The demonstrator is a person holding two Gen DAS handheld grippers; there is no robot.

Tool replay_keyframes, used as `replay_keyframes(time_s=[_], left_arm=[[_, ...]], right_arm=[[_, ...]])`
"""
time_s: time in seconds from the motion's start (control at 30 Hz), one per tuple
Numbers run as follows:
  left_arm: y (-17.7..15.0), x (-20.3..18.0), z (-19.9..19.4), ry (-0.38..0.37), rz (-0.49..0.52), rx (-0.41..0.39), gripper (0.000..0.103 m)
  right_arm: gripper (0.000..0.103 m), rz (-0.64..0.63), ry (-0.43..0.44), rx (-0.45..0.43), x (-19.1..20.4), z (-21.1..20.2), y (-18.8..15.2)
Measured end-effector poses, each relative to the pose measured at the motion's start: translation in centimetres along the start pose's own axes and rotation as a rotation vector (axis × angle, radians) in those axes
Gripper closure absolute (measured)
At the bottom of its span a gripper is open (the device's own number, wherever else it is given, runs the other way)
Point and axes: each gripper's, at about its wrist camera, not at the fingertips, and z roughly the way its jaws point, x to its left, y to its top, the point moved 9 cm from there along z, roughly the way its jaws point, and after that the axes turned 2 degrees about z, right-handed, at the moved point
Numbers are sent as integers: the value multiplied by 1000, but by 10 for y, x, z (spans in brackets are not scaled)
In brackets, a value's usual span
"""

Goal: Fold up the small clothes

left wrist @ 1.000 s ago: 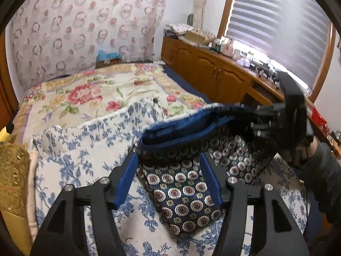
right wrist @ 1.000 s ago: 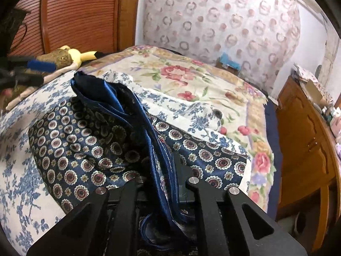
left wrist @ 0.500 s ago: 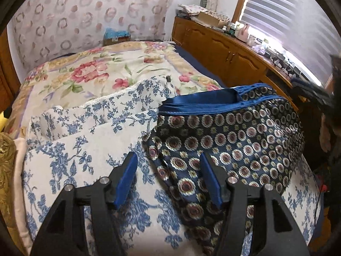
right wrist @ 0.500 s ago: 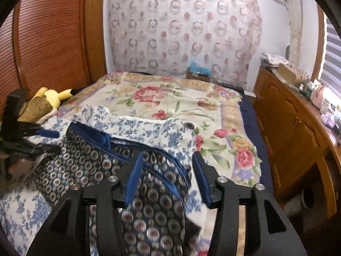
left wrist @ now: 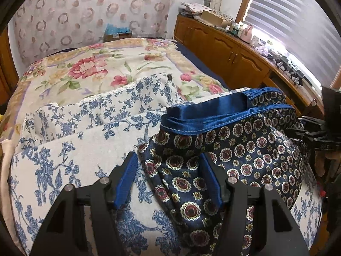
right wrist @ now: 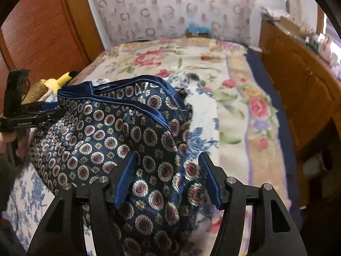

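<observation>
Two claws hang over the bed (left wrist: 89, 68), both spread wide and gripping nothing. In the left wrist view, the left claw (left wrist: 168, 181) sits low and near, its blue pads (left wrist: 125, 181) apart, one over the blue-flowered sheet (left wrist: 70, 149) and the other over the shorts (left wrist: 234, 149). The shorts are dark navy with round maroon-and-cream medallions and a bright blue waistband (left wrist: 213, 115). They lie on the sheet at the near right of the bed, the waistband on the far side and partly gaping, with the cloth bunched and rumpled rather than flat. At the right edge of this view the right claw (left wrist: 315, 132) shows side-on at the shorts' right edge; whether it touches the cloth I cannot tell.

In the right wrist view, the right claw (right wrist: 167, 179) is likewise open, its pads (right wrist: 125, 179) either side of a raised fold of the shorts (right wrist: 119, 132), with cloth lying between them but not pinched. The waistband (right wrist: 132, 102) runs across the far side of the garment. At the left edge the left claw (right wrist: 32, 115) appears side-on, beside the shorts' left edge. This view is blurred on its right half.

Beyond the sheet a floral quilt (left wrist: 119, 64) covers the far part of the bed. A yellow plush toy (right wrist: 57, 81) lies at the far left by the brown wardrobe (right wrist: 42, 34). Wooden cabinets (left wrist: 230, 51) run along the right under a window with blinds (left wrist: 294, 21), their top crowded with small things. A patterned curtain (left wrist: 85, 10) hangs behind the bed.
</observation>
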Motion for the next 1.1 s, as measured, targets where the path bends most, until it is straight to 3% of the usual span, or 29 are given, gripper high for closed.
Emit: replay_keyframes(time_s=[0.1, 0.17, 0.23, 0.27, 0.33, 0.37, 0.4, 0.63, 1.1], left_arm=[[0, 0, 1, -14, 3, 2, 66], [0, -2, 1, -30, 5, 2, 84], [0, -7, 0, -49, 8, 5, 95], [1, -10, -1, -59, 10, 1, 98], [2, -15, -8, -60, 16, -16, 99], [4, -20, -16, -77, 22, -31, 100], [5, -23, -23, -83, 23, -46, 100], [10, -40, -92, -110, 48, -170, 100], [-9, -15, -210, -25, 59, -336, 100]], right_arm=[[41, -13, 21, 8, 5, 8, 1], [40, -18, 22, -1, 7, 11, 4], [40, -26, 23, -5, 10, 13, 6], [46, -42, 27, -6, 14, 15, 6], [63, -62, 55, 1, 20, 16, 6], [80, -61, 89, 11, 25, 16, 6], [90, -62, 108, 15, 28, 15, 5], [94, -124, 66, -100, 57, -20, 18], [94, -289, 93, -218, 158, -66, 58]])
